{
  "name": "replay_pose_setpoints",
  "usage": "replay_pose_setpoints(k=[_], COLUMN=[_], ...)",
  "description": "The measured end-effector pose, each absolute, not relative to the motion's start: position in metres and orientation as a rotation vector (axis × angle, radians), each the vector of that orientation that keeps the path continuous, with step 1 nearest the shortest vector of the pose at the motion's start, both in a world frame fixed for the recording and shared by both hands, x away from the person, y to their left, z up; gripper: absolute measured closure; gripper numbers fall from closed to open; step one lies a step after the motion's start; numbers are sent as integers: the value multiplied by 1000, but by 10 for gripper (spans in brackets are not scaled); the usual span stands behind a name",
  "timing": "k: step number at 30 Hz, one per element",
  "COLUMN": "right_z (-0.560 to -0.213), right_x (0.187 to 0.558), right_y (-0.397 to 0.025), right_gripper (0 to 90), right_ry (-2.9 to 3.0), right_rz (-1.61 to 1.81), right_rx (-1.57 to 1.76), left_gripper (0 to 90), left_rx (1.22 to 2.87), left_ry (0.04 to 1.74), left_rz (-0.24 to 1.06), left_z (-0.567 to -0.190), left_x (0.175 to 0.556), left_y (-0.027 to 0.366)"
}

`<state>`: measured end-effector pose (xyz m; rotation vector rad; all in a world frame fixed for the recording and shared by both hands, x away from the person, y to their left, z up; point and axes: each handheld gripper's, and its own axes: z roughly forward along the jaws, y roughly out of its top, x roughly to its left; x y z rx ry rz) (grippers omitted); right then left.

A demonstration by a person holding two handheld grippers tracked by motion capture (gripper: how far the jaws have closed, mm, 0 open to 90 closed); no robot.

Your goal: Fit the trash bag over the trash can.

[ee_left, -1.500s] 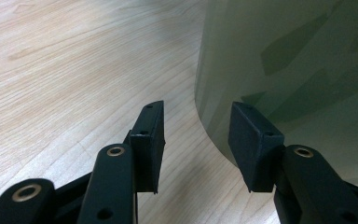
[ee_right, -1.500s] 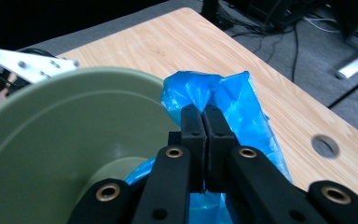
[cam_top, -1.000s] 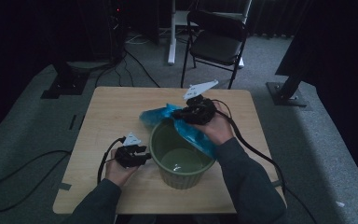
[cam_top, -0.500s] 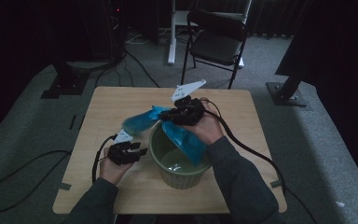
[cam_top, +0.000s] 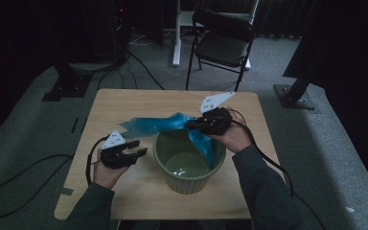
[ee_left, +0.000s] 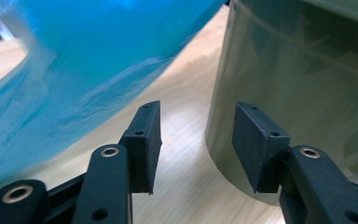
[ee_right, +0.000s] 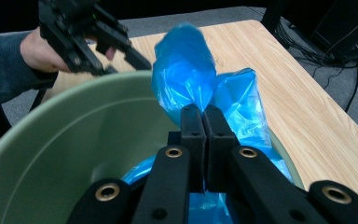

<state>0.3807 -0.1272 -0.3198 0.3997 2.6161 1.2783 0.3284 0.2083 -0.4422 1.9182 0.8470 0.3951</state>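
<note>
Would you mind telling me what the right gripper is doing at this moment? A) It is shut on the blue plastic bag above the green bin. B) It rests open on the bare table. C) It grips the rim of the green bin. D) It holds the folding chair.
A: the right gripper has its jaws pressed together on the blue plastic bag over the green bin.

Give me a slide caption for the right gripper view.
Right gripper pinches a blue plastic bag over a green bin, left gripper waiting beyond.
</note>
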Motion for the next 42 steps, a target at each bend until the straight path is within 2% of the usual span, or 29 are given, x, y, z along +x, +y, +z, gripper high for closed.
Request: replay_pose_setpoints(k=[4,12,16,18,19,21,22,26,27,32,34,36,37,39,42], right_z=[-326,-333,-335,-335,-336,-336,-337,-338,-341,-344,-345,-345,-345,-341,-337], right_x=[378,369,365,365,364,362,361,359,357,355,354,353,353,351,351], right_y=[-141,-142,-142,-142,-142,-143,-144,-145,-148,-151,-153,-154,-154,-158,-160], right_gripper=[889,887,886,886,886,885,885,884,882,867,828,761,761,654,615], right_ry=[2622,2642,2653,2653,2658,2659,2663,2663,2668,2670,2670,2674,2674,2673,2663], right_rz=[1291,1270,1266,1262,1263,1262,1259,1252,1246,1237,1230,1216,1216,1229,1249], right_rx=[396,368,349,345,334,325,326,320,313,319,325,331,331,337,346], left_gripper=[487,427,374,361,366,369,368,368,391,643,724,770,785,812,823], left_rx=[1871,1801,1767,1767,1771,1784,1764,1719,1726,1802,1823,1850,1850,1879,1901], left_ry=[849,863,908,908,927,956,965,974,963,900,880,866,866,844,814], left_rz=[454,506,370,370,225,221,167,91,88,163,189,228,228,253,274], left_z=[-432,-414,-406,-406,-407,-409,-411,-413,-412,-403,-399,-394,-394,-391,-388], left_x=[325,324,345,345,365,378,384,396,397,389,386,383,383,380,375], left_y=[214,222,232,232,235,234,236,236,235,220,216,212,212,208,203])
